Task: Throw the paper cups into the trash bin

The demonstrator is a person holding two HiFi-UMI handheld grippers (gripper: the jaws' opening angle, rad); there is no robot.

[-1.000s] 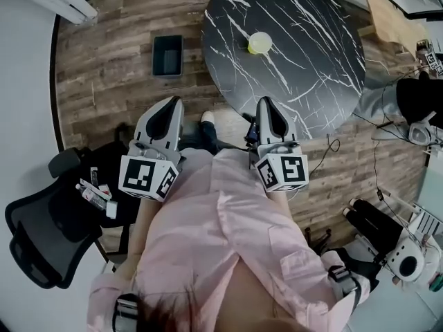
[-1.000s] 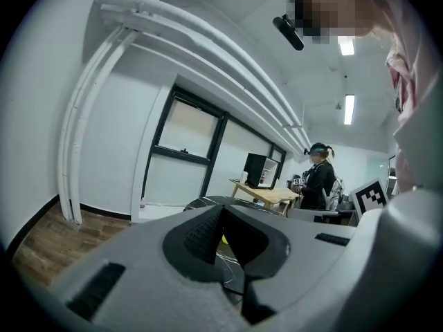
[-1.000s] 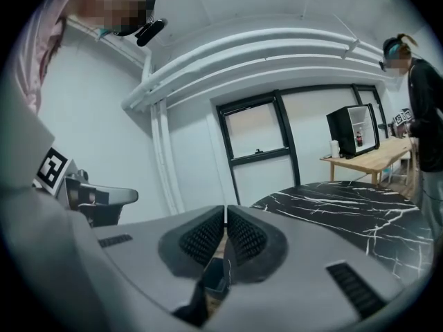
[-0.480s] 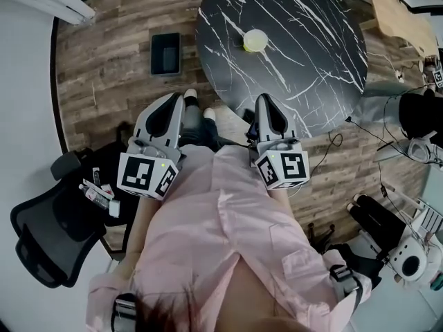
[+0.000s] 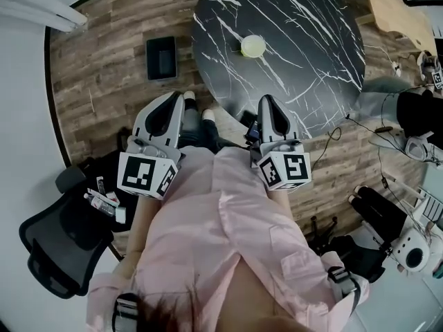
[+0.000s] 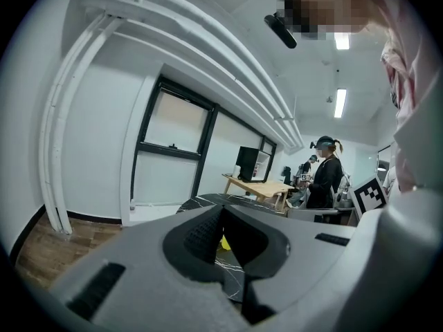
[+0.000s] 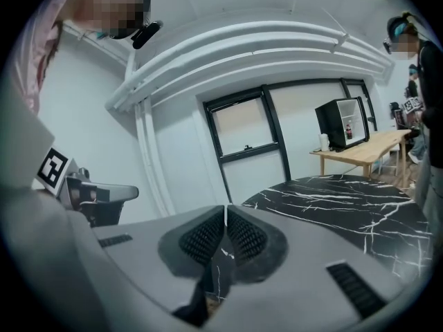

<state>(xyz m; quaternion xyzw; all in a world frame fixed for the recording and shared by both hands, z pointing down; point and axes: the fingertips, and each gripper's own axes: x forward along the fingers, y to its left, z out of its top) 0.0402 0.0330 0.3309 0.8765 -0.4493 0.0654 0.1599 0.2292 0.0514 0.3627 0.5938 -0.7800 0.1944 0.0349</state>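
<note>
A yellow-green paper cup stands on the round black marble table, far ahead of both grippers. A sliver of the cup shows through the gap behind the left gripper's pads. The dark rectangular trash bin sits on the wood floor left of the table. My left gripper is held near the body, short of the table's edge, jaws shut with nothing between them. My right gripper hangs just over the table's near rim, also shut and empty. In the gripper views both tips meet.
A black office chair stands at the lower left with small items beside it. Cables and gear lie on the floor at the right, near another person. A wooden table with a small fridge stands beyond the marble table.
The table, cup and bin have slid slightly up and left in the head view as the person edged forward. Both grippers stay shut in front of the body.
</note>
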